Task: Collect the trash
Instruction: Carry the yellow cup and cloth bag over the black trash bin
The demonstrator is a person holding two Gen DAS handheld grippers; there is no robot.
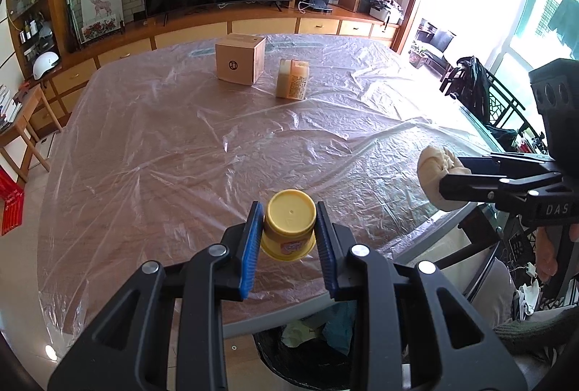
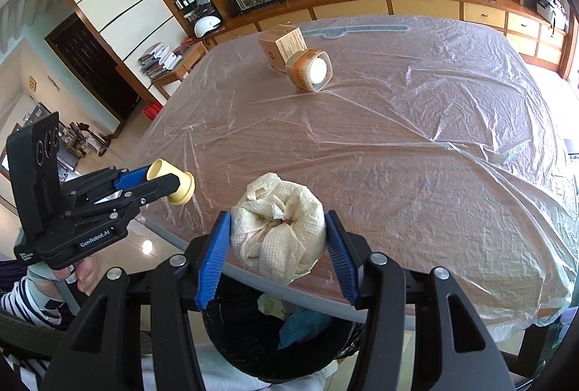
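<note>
I see the bin (image 2: 275,347) directly below the right tool (image 2: 278,239) pinching the paper wad (image 2: 278,231); the left tool (image 1: 289,228) pinches the yellow cup (image 1: 288,228) just beside.

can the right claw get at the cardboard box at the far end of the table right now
Probably not as things stand: the right claw is shut on a crumpled cream paper towel wad, so its jaws are full. The brown cardboard box sits unobstructed on the plastic-covered wooden table.

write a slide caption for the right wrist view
Right gripper holds a crumpled paper towel wad above the black trash bin, while the left gripper carries a yellow cup.
</note>
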